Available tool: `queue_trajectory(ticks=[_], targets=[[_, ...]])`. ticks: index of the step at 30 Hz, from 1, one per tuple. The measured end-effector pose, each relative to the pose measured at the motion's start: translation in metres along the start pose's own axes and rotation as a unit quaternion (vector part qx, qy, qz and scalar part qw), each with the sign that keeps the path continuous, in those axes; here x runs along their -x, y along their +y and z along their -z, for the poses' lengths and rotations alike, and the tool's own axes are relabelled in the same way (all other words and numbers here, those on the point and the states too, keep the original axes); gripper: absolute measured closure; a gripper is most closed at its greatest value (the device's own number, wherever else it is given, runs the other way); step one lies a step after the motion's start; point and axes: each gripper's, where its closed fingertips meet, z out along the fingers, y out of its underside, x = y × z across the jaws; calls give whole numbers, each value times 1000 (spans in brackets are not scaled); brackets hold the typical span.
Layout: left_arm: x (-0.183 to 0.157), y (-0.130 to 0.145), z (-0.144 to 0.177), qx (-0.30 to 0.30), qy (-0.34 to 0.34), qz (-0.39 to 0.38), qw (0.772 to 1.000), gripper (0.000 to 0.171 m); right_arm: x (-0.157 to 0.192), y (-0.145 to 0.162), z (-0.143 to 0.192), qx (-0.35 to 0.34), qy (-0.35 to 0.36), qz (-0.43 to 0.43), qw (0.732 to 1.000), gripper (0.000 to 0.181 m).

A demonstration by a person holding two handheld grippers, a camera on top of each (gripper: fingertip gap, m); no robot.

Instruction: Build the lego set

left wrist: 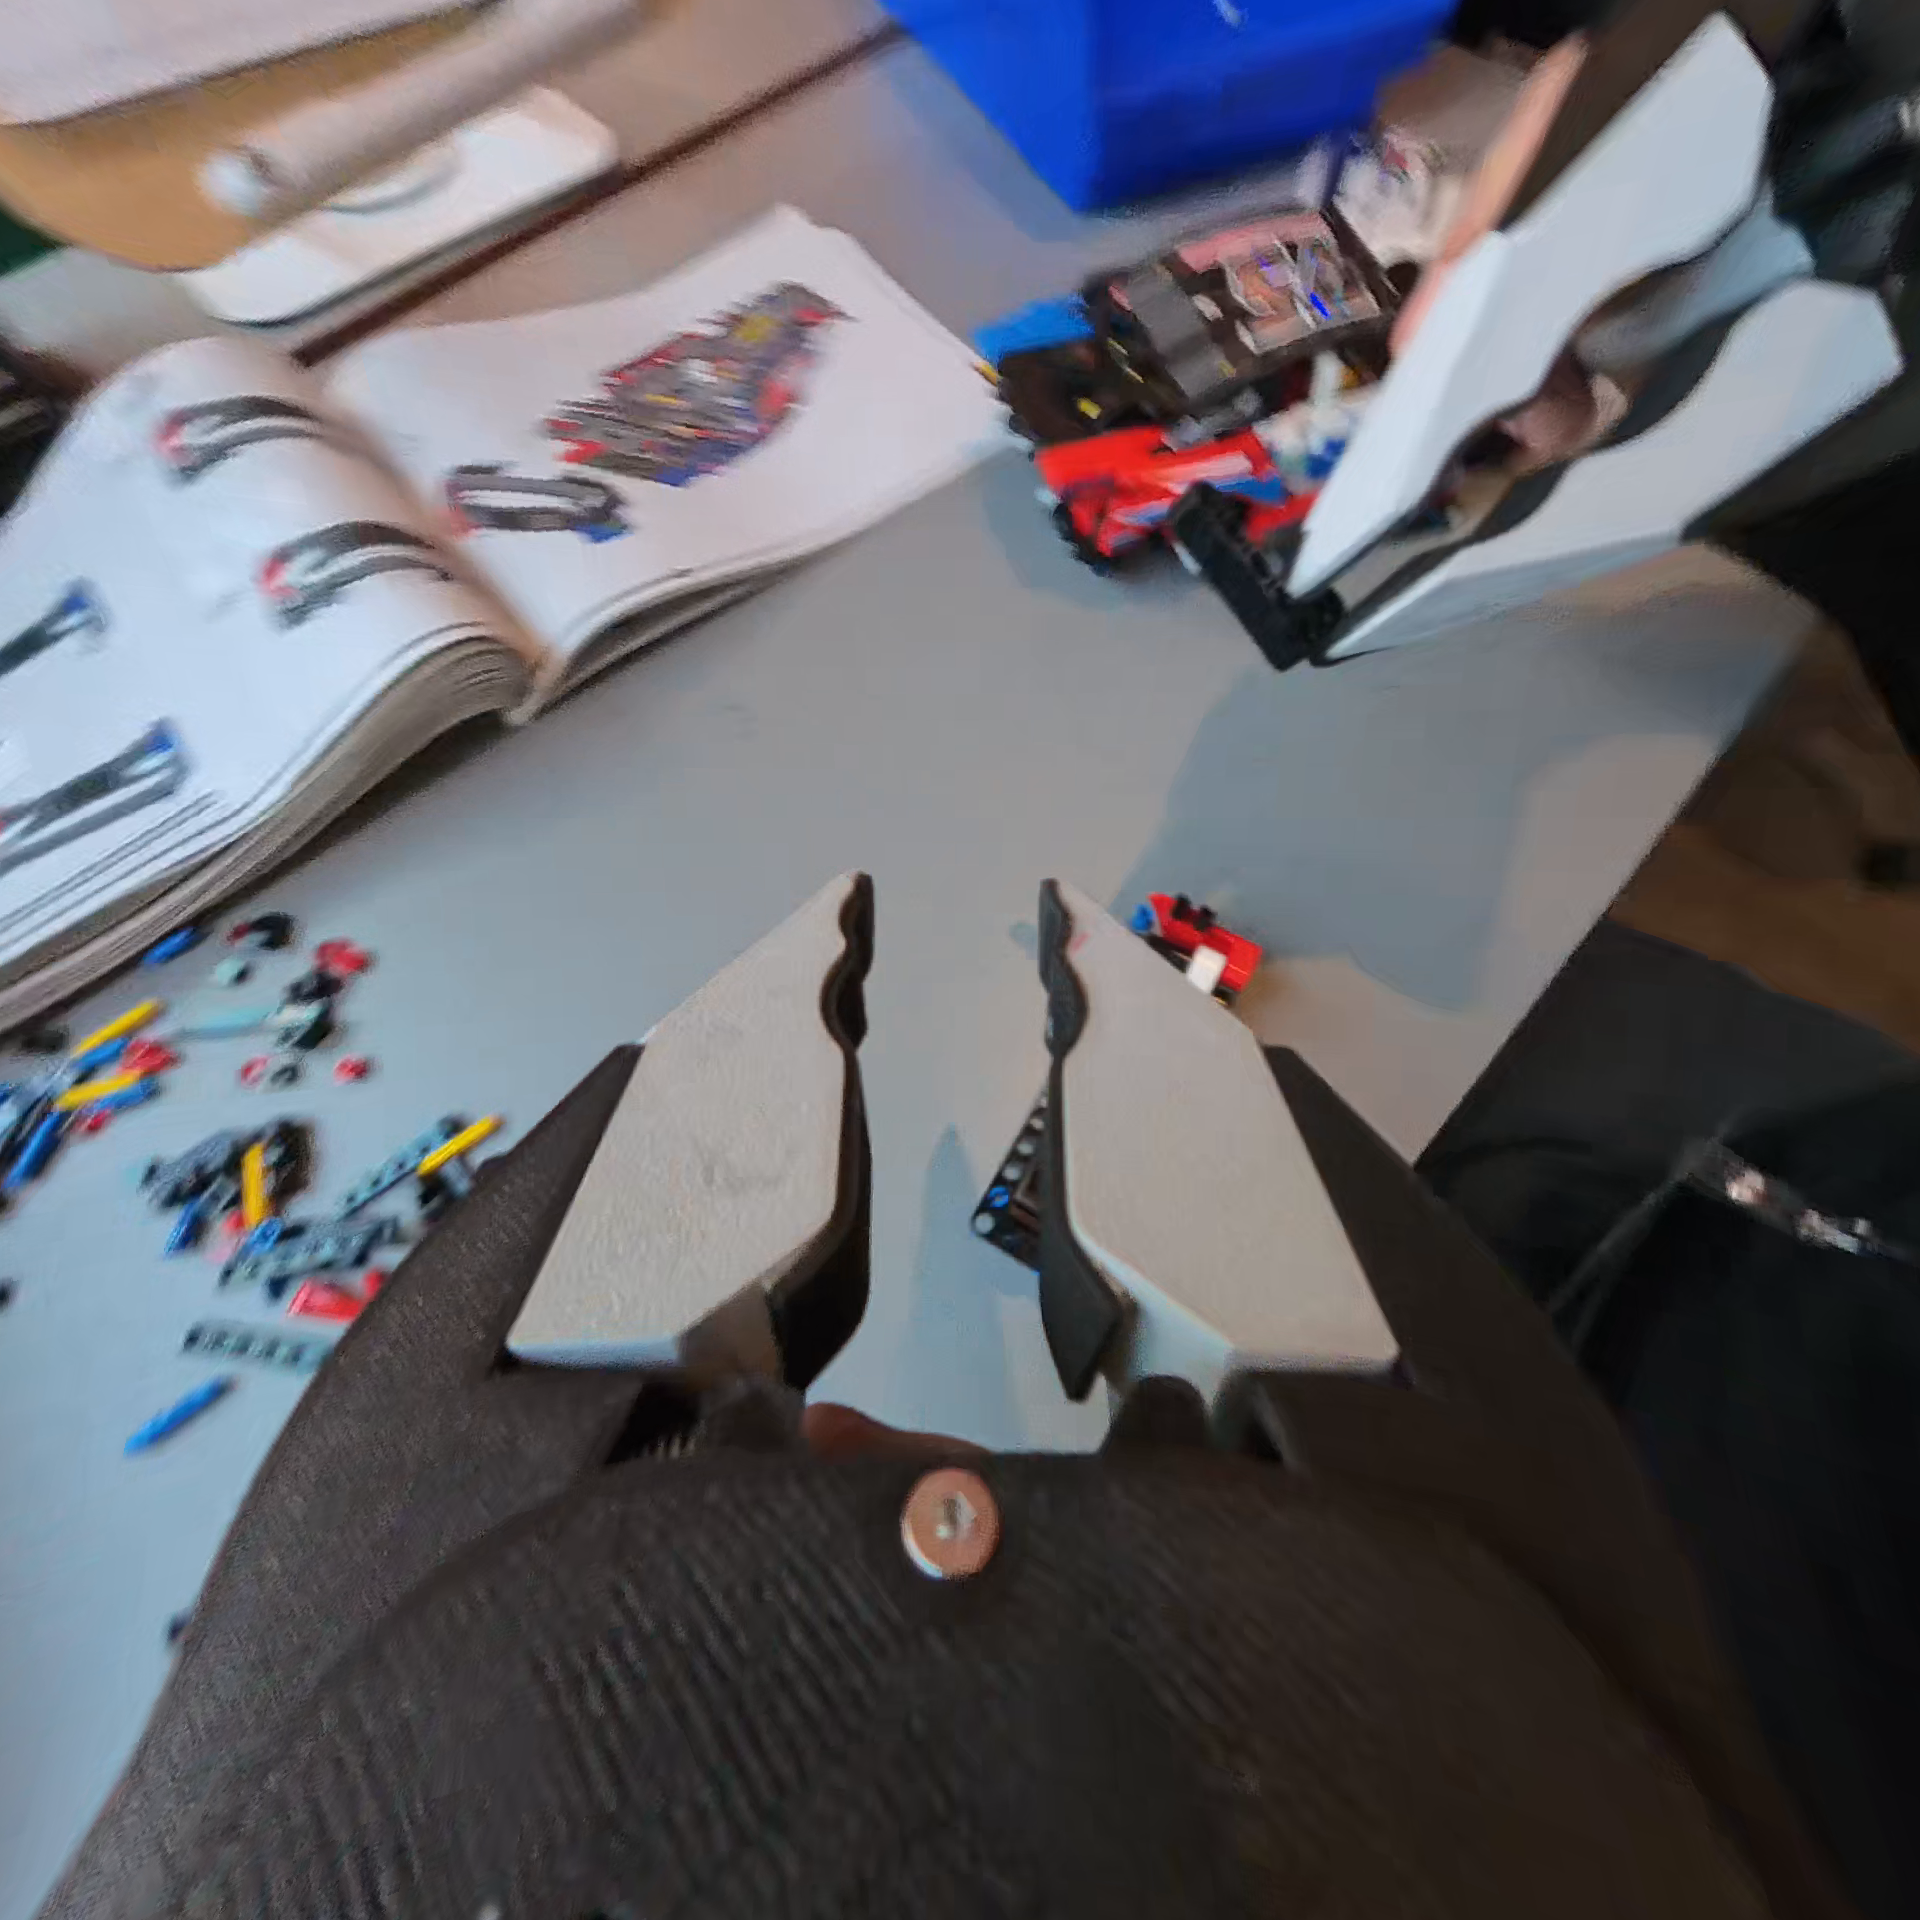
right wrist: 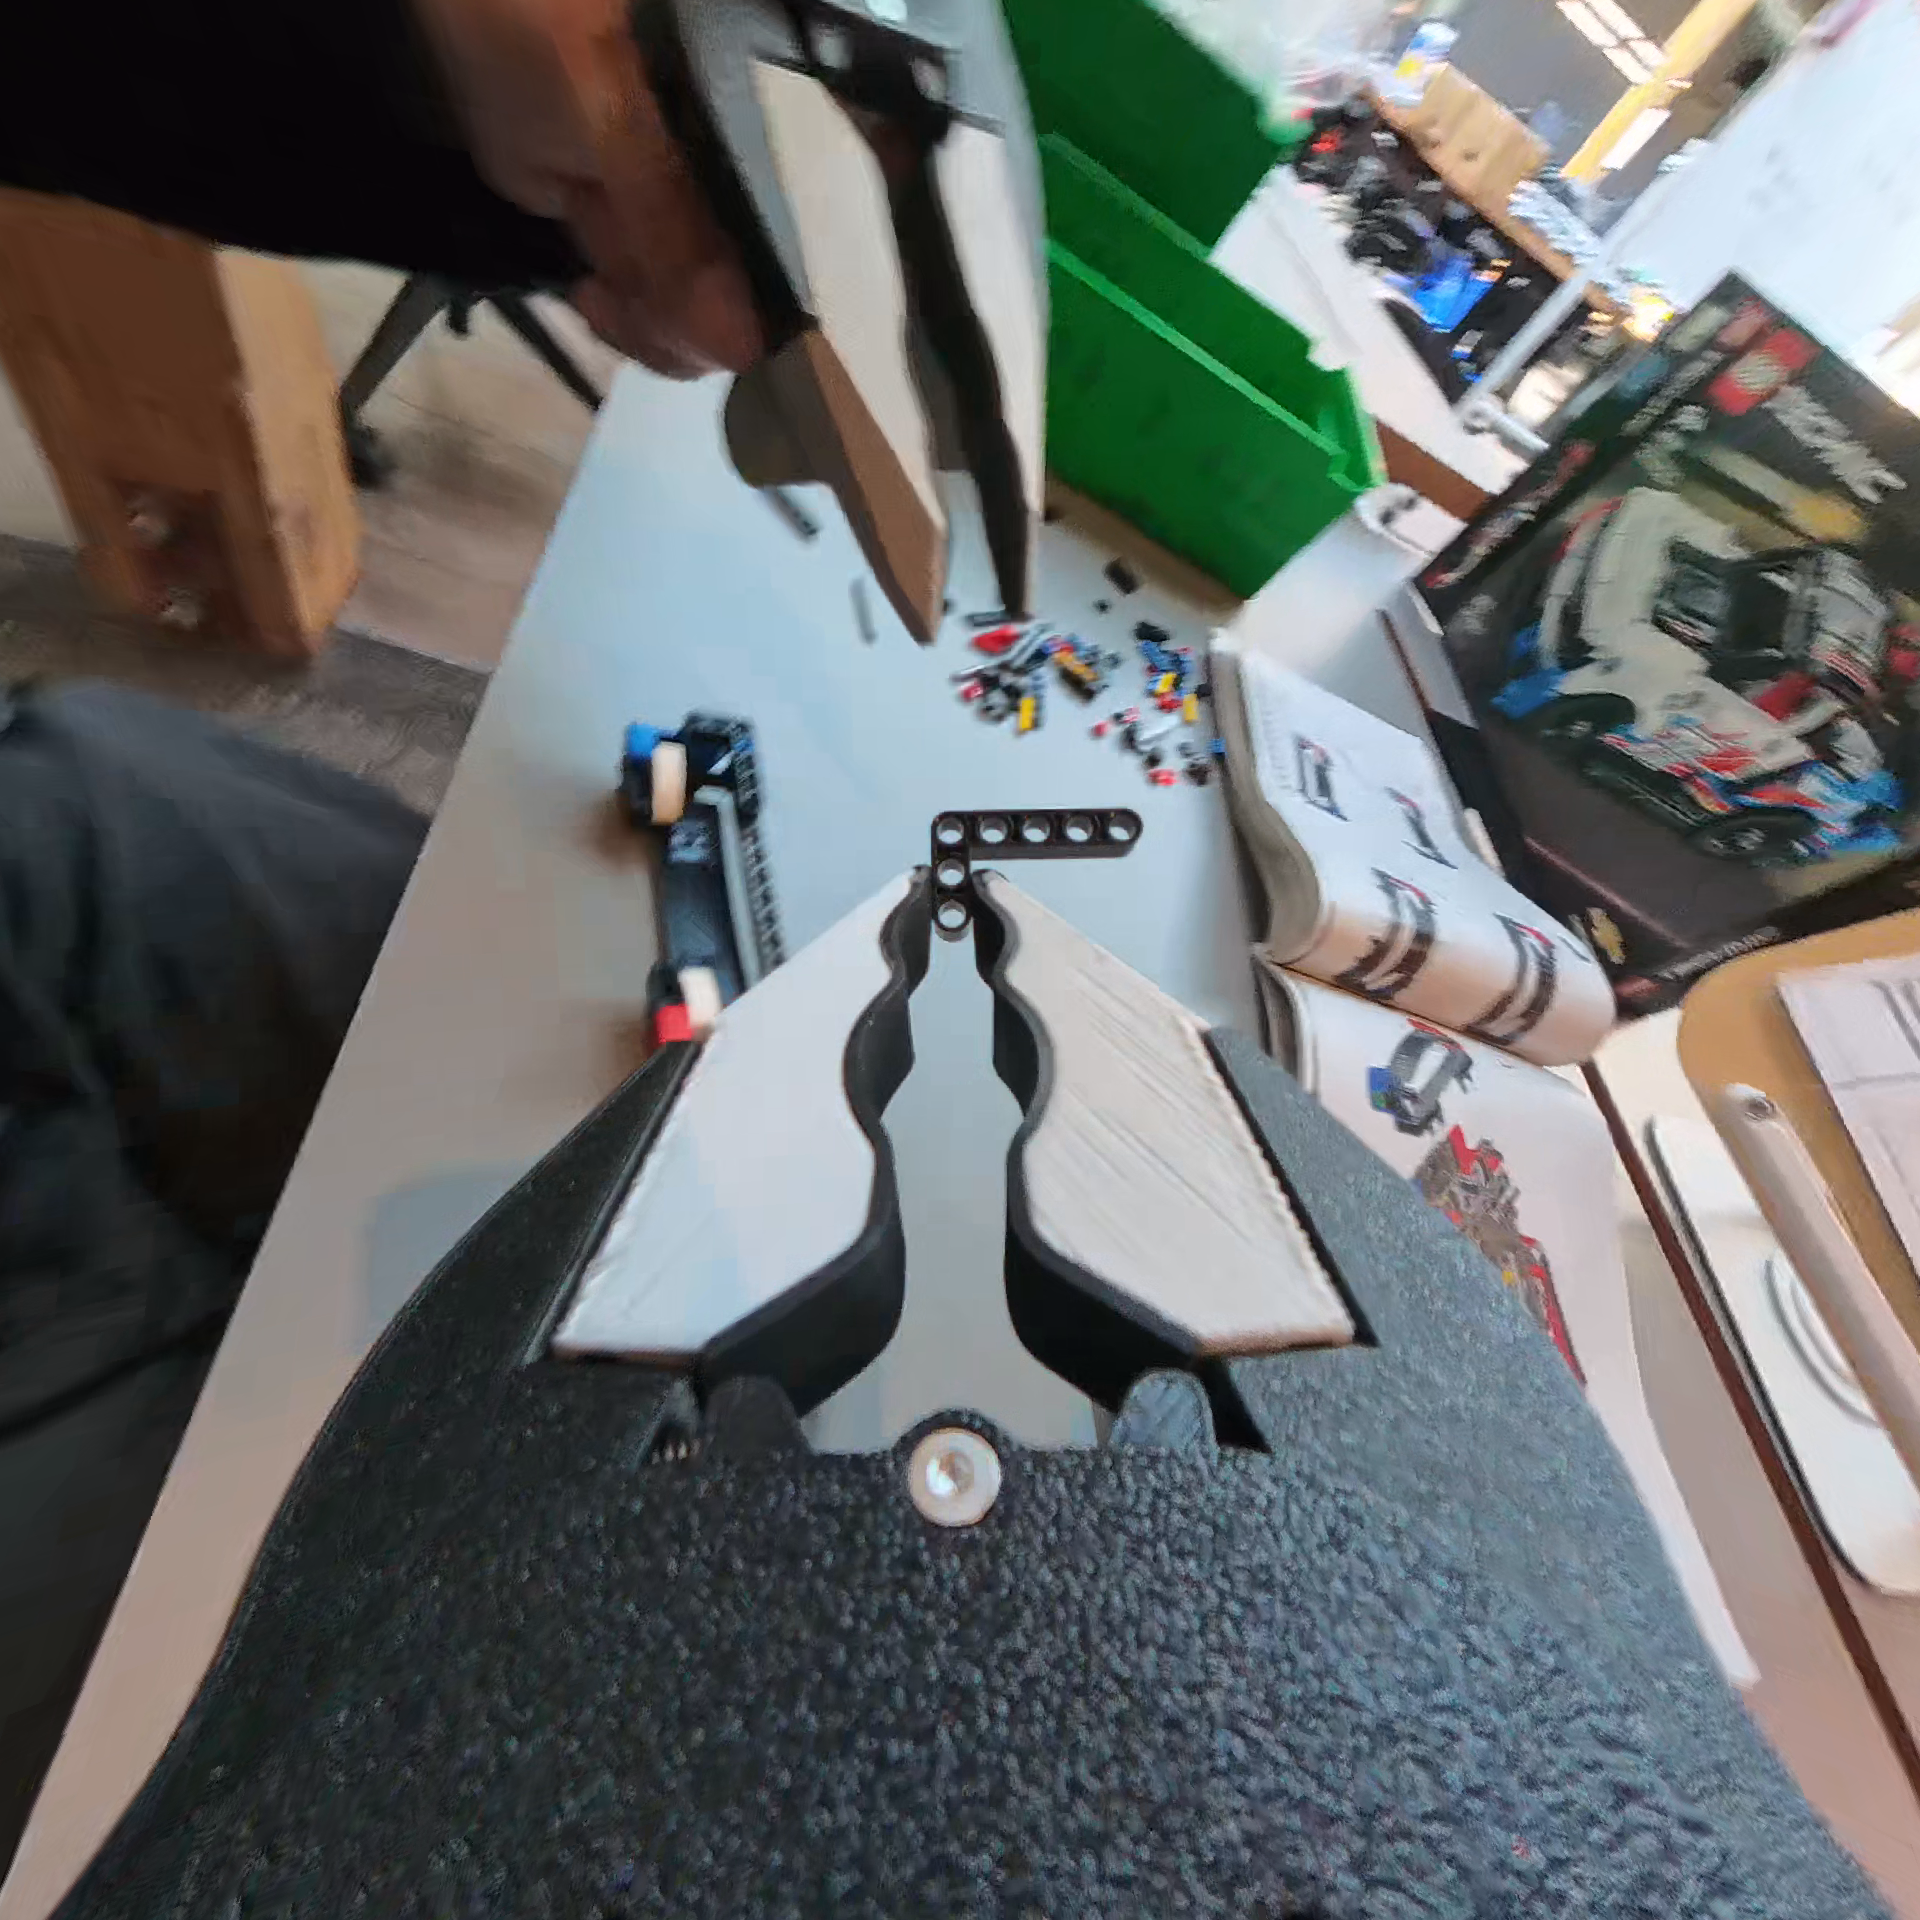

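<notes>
My right gripper [right wrist: 951,896] is shut on the short leg of a black L-shaped beam with holes [right wrist: 1039,831] and holds it above the grey table [right wrist: 582,644]. It also shows at the upper right of the left wrist view [left wrist: 1317,613], with the beam [left wrist: 1247,582] at its tip. My left gripper [left wrist: 956,904] is open and empty, low over the table. A long black sub-assembly with blue, white and red parts [right wrist: 717,862] lies by the table's edge. In the left wrist view its red end [left wrist: 1200,945] shows past my right finger.
An open instruction book [left wrist: 468,520] lies to the left, with loose small pieces [left wrist: 229,1143] in front of it. A partly built red and black car [left wrist: 1174,416] stands behind. A blue bin [left wrist: 1143,94], green bins [right wrist: 1174,416] and the set's box [right wrist: 1714,675] line the back.
</notes>
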Motion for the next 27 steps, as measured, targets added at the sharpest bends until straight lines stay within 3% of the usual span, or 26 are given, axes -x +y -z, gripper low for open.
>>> queue_trajectory(ticks=[2, 4, 9, 12, 16, 19, 21, 22, 27], targets=[[9, -5, 20, -34, 0, 60, 998, 140, -4, -8, -6, -13, 10, -26, 1000, 174], [-6, 0, 25, -47, 49, 113, 991, 138, 2, -16, -13, -36, 20, -12, 999, 174], [-55, 11, 10, -67, 179, 188, 963, 135, 20, -29, -23, -98, 80, 34, 991, 174], [-68, 8, 0, -82, 211, 210, 951, 140, 23, -28, -26, -106, 91, 29, 990, 174], [-65, 3, -9, -98, 192, 210, 954, 140, 25, -28, -23, -113, 103, 40, 987, 174], [-64, -10, -5, -125, 210, 226, 943, 142, 24, -20, -24, -102, 115, 51, 987, 174], [-64, -14, -7, -126, 210, 222, 944, 157, 23, -17, -25, -102, 126, 58, 985, 174], [-64, -15, -9, -122, 202, 214, 948, 165, 23, -16, -25, -102, 131, 59, 984, 174], [-58, -19, -19, -111, 126, 152, 974, 165, 14, -8, -28, -103, 140, 39, 984, 173]])
